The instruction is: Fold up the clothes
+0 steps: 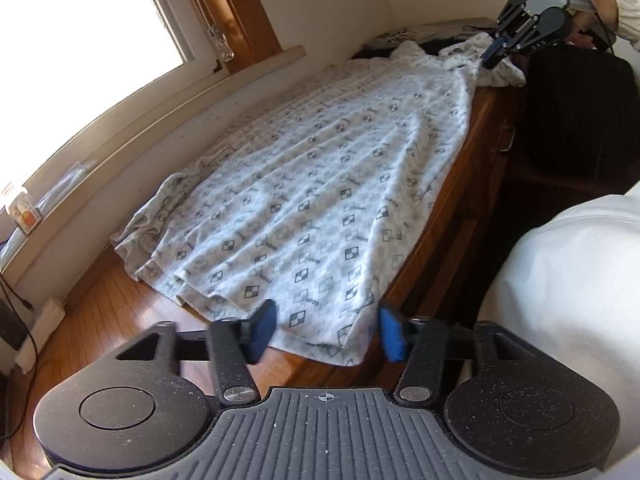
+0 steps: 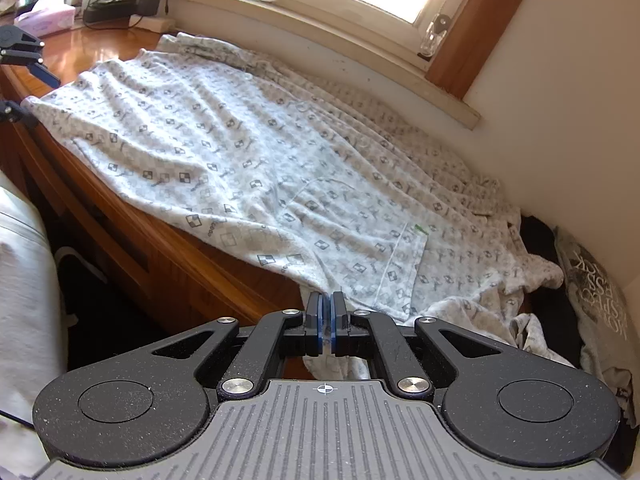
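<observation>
Desk (image 1: 452,184): wooden, under a window; carries the whole lot.
Garment (image 1: 304,200): pale printed shirt-like piece, spread flat along the desk; long axis runs from one gripper to the other, parallel to the near desk edge. Pocket (image 2: 396,264) lies toward the right-hand end.
Other clothes (image 2: 596,280): grey printed piece and something dark, heaped past the garment's right end, against the wall.
Right gripper (image 2: 327,312): jaws together, clamped on the garment's near edge at the pocket end; cloth hangs below the pads.
Left gripper (image 1: 326,330): jaws apart, a pad on either side of the hem corner; corner lies straight ahead between them; pads do not appear to press it yet.
Hem corner (image 1: 340,340): overhangs the near desk edge slightly, flat, a few creases.
Key relation: each gripper sits at an opposite end of the long axis, on the near side; left hand is nearer the hem.
Judged next: left closes on the corner, then both ends lift together.
</observation>
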The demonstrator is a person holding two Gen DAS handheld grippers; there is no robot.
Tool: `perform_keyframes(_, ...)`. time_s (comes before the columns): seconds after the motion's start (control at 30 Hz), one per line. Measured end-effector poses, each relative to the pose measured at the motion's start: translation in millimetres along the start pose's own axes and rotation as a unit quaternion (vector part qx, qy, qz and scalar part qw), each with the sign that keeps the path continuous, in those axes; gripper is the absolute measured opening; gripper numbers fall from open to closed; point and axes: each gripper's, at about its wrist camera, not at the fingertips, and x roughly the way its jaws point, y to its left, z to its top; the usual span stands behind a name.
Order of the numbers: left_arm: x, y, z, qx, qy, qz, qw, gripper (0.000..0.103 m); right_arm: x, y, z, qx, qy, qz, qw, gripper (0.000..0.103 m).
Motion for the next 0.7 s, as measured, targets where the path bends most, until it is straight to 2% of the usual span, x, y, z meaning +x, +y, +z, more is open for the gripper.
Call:
perform_keyframes(0.03, -1.1, 3.3, 0.3, -0.008, -0.001, -0.009, 0.9999, 0.038, -0.8, 0.1, 0.3, -0.002, -0.001, 0.000, 1.000, 0.004)
perform_keyframes(0.07, -3.6, 6.7, 1.2, -0.019, -0.006, -0.017, 0.9997, 0.022, -1.2, 0.0, 0.6, -0.004, -0.001, 0.002, 1.000, 0.004)
perform_keyframes(0.1, -6.5, 8.6, 2.3, -0.028, -0.010, -0.023, 0.9993, 0.009, -1.5, -0.3, 0.9, -0.007, 0.000, 0.005, 1.000, 0.004)
perform_keyframes(0.17, -13.0, 13.6, 4.1, -0.039, -0.011, -0.044, 0.9982, 0.006, -2.2, 0.3, 1.4, -0.014, 0.001, 0.010, 1.000, 0.004)
perform_keyframes(0.33, -32.0, 15.7, 6.0, -0.041, -0.014, -0.086, 0.9954, 0.005, -5.7, -0.8, 3.1, -0.023, -0.004, 0.016, 1.000, 0.004)
perform_keyframes(0.5, -48.9, 39.4, 13.6, -0.056, -0.037, -0.079, 0.9946, 0.005, -8.2, -4.0, 16.6, -0.036, -0.021, -0.001, 0.999, 0.004)
perform_keyframes(0.57, -47.2, 49.8, 19.9, -0.056, -0.040, -0.067, 0.9954, 0.005, -6.3, -8.8, 26.5, -0.041, -0.032, -0.012, 0.999, 0.004)
perform_keyframes(0.7, -26.8, 81.1, 32.8, -0.081, -0.046, -0.072, 0.9931, 0.005, 9.7, -15.8, 47.8, -0.061, -0.047, -0.036, 0.996, 0.004)
